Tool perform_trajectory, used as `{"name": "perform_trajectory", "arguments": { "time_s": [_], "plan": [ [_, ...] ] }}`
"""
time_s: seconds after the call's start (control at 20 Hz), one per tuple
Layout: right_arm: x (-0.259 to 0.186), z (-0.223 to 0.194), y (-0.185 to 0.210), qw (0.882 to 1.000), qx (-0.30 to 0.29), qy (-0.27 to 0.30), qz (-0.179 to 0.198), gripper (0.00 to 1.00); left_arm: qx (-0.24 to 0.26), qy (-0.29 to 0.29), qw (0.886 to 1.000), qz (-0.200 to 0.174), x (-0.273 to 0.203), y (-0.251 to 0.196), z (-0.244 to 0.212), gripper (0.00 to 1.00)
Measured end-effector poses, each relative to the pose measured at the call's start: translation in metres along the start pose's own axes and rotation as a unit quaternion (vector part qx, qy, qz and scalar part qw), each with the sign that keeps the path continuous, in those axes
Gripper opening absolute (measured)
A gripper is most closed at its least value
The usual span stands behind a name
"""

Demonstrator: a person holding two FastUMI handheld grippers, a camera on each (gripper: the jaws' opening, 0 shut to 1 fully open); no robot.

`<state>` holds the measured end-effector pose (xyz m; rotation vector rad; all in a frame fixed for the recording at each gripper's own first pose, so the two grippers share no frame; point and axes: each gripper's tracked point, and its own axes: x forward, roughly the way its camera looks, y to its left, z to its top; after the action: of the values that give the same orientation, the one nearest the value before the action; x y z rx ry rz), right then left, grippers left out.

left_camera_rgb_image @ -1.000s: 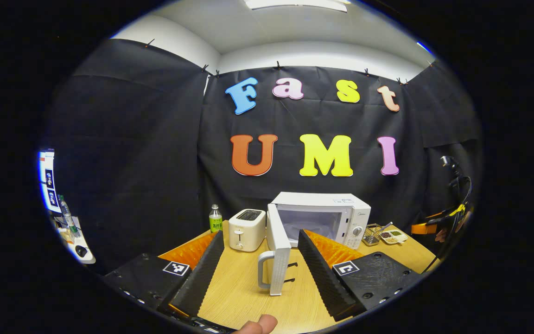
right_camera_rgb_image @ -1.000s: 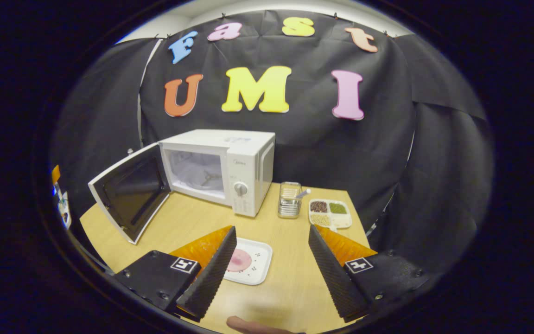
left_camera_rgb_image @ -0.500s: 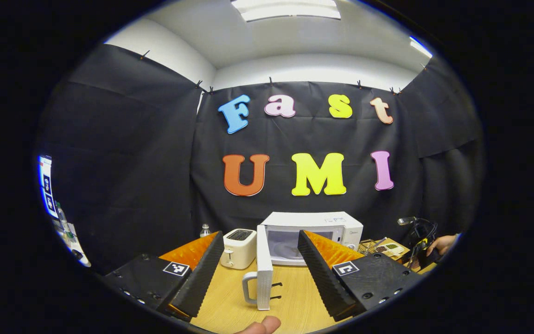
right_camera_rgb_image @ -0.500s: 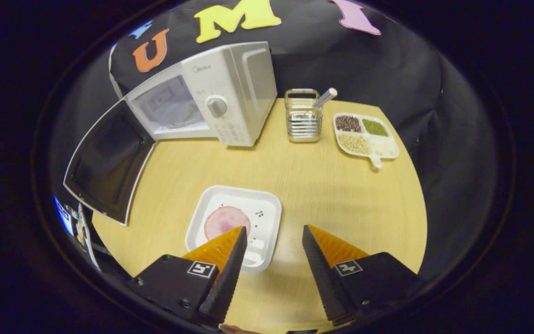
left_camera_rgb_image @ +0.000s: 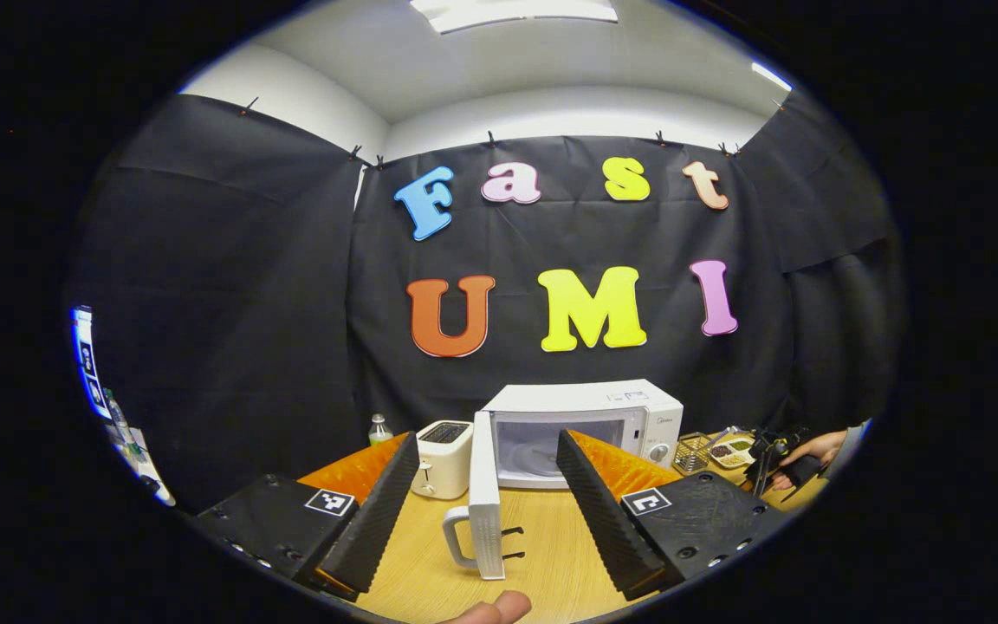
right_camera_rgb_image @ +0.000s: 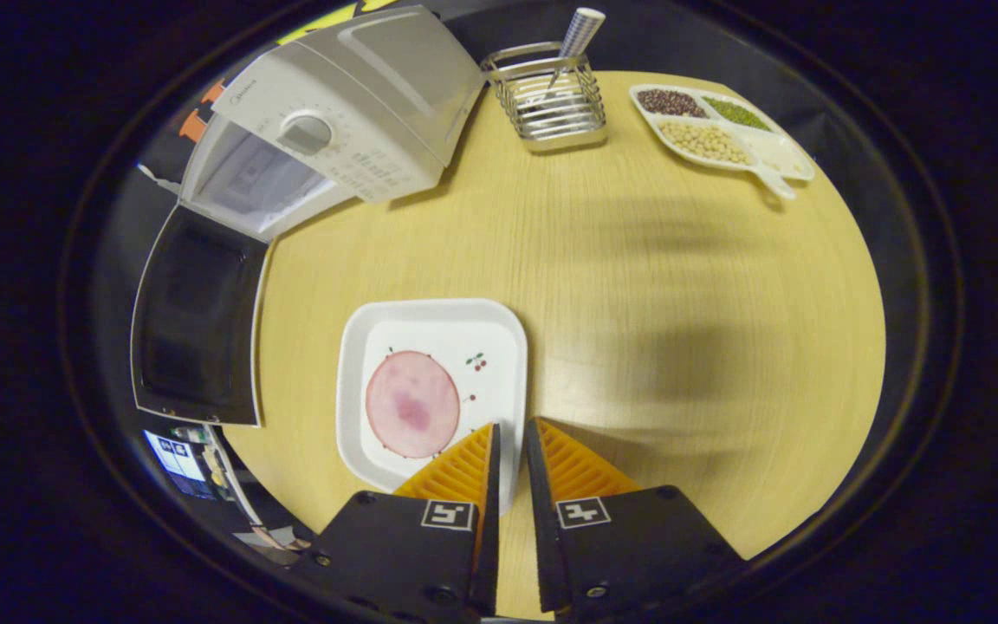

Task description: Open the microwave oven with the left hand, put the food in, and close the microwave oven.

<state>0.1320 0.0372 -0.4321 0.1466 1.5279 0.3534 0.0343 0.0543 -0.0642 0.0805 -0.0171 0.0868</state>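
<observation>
The white microwave stands at the back of the table with its door swung wide open, edge-on to me in the left gripper view. My left gripper hangs open in front of that door, holding nothing. In the right gripper view, a white square plate carries a round pink slice of meat on the wooden table. My right gripper is shut on the plate's right rim, one finger over the plate and one outside it. The microwave and its open door lie to the upper left.
A white toaster and a small bottle stand left of the microwave. A wire utensil holder and a divided dish of beans sit at the table's far side. A hand shows at the right.
My right gripper has dropped down onto the plate and shut on its right rim. The left gripper stays open and has shifted only slightly before the open door.
</observation>
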Motion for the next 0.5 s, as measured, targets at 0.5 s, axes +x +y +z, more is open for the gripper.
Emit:
{"name": "perform_trajectory", "arguments": {
  "time_s": [0.5],
  "plan": [
    [-0.0011,0.001,-0.0023,0.999,0.032,0.012,0.036,0.04,0.002,-0.018,1.0,-0.013,-0.0102,-0.0067,0.0052,0.95]
  ]
}}
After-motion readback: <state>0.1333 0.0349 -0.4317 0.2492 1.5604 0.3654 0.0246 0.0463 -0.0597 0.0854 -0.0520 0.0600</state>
